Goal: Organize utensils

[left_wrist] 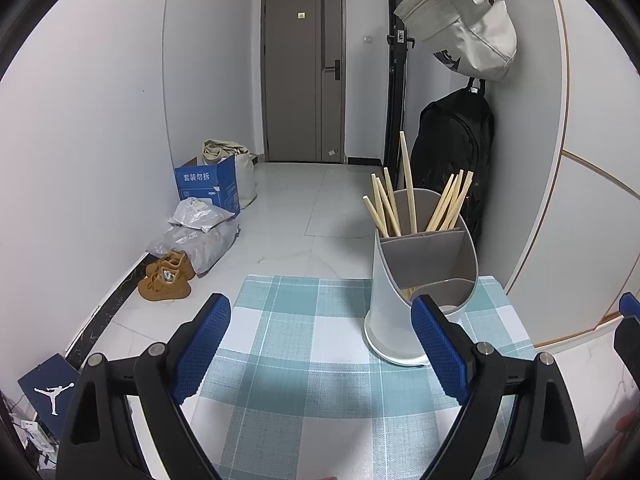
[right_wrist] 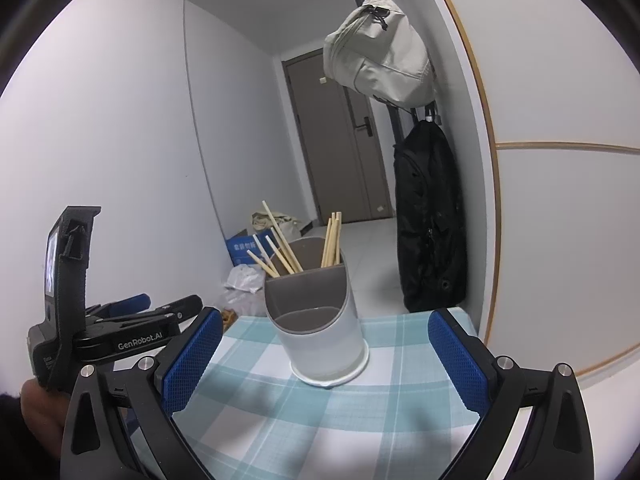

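Observation:
A white utensil holder (left_wrist: 394,312) with grey inner dividers stands on a blue-and-white checked cloth (left_wrist: 304,344), at its far right. Several wooden chopsticks (left_wrist: 400,208) stand in its two back compartments; the front compartment looks empty. My left gripper (left_wrist: 320,316) is open and empty, just left of the holder. In the right wrist view the holder (right_wrist: 320,336) stands straight ahead with chopsticks (right_wrist: 280,248) in the back. My right gripper (right_wrist: 324,330) is open and empty, in front of the holder. The left gripper (right_wrist: 160,308) shows at the left there.
The cloth (right_wrist: 280,412) covers a small table by the right wall. A black backpack (left_wrist: 452,152) and a beige bag (left_wrist: 464,24) hang on that wall. On the floor at the left lie brown shoes (left_wrist: 166,276), plastic parcels (left_wrist: 196,236) and a blue box (left_wrist: 208,188).

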{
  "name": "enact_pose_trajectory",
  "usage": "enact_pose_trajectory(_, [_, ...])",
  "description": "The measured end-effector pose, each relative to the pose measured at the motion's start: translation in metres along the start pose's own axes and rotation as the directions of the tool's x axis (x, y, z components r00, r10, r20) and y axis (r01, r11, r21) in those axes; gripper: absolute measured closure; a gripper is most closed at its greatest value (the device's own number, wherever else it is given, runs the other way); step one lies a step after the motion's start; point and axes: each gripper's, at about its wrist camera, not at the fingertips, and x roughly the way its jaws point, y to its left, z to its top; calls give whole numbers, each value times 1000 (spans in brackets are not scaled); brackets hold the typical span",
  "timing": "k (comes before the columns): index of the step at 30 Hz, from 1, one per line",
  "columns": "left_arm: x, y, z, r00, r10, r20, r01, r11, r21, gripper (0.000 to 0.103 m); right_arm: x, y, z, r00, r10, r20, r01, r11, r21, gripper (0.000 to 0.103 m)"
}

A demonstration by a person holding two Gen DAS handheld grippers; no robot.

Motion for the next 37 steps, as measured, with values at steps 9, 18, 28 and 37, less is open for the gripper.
enact_pose_trajectory(9, [2, -1, 1, 1000, 6, 0, -6, 1000, 2, 14, 0, 0, 0, 1000, -3, 0, 3, 1000, 1, 0])
enact_pose_trajectory(18, [1, 0, 0, 1000, 5, -12, -5, 1000, -5, 14, 1, 1, -1, 1000, -1, -5, 1, 1000, -5, 0])
enact_pose_trajectory(28, [1, 0, 0, 1000, 7, -8, -7, 1000, -2, 14, 0, 1, 0, 1000, 1, -10, -1, 1000, -6, 0])
enact_pose_trajectory(37, [11, 3, -9, 999, -34, -17, 34, 999, 6, 14, 4, 3, -2, 1000, 2, -27, -2, 1000, -17, 0])
